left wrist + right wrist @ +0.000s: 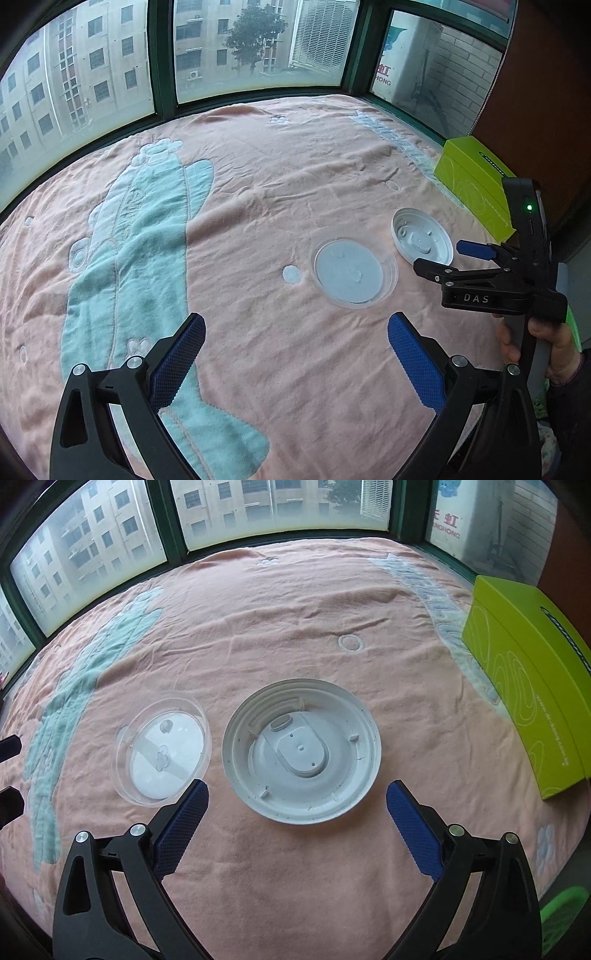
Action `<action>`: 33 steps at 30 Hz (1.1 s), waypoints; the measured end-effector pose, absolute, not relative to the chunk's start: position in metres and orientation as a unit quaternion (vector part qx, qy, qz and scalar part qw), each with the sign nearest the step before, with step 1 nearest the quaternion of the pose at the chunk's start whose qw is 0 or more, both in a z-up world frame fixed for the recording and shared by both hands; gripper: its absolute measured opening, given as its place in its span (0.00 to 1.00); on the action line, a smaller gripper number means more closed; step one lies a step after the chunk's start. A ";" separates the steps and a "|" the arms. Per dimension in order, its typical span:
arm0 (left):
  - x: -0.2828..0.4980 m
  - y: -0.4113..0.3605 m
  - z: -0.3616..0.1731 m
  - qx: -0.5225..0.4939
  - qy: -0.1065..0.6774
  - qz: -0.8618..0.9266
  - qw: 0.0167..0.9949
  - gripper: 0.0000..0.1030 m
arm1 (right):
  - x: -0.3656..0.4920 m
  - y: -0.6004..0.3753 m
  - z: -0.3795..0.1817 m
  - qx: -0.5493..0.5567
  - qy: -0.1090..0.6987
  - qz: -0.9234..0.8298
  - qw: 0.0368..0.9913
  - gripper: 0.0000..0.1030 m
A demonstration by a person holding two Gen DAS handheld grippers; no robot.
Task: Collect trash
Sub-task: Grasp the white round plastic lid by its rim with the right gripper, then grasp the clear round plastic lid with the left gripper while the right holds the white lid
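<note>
White plastic, a cup lid (302, 752) lies rim-up beside a clear lid (163, 752) on the pink blanket (295, 627), so I hold my right tongs (297, 814) wide and empty before it, my left tongs (295, 350) equally spread.

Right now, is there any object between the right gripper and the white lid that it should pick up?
Nothing visible stands between them. The right gripper is open, and the white lid lies directly ahead on the pink blanket. The clear lid lies to its left, apart from it, and the green box stands far to the right.
</note>
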State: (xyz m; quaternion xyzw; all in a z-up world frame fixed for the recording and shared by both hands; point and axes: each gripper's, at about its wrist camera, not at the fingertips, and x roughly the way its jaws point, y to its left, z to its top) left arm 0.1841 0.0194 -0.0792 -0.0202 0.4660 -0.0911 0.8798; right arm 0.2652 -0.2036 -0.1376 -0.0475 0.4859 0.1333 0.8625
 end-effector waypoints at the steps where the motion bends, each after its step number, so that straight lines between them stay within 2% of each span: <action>1: 0.186 0.018 -0.081 -0.019 0.467 -0.094 0.879 0.93 | 0.268 -0.203 -0.139 -0.050 0.487 0.135 0.861 0.93; 12: 0.201 0.006 -0.095 -0.004 0.482 -0.110 0.869 0.93 | 0.289 -0.202 -0.151 -0.043 0.497 0.136 0.856 0.94; 17: 0.207 -0.004 -0.102 0.008 0.488 -0.119 0.864 0.93 | 0.289 -0.202 -0.147 -0.038 0.494 0.138 0.857 0.89; 33: 0.234 -0.049 -0.124 0.070 0.495 -0.171 0.849 0.93 | 0.252 -0.263 -0.096 0.054 0.479 0.111 0.869 0.89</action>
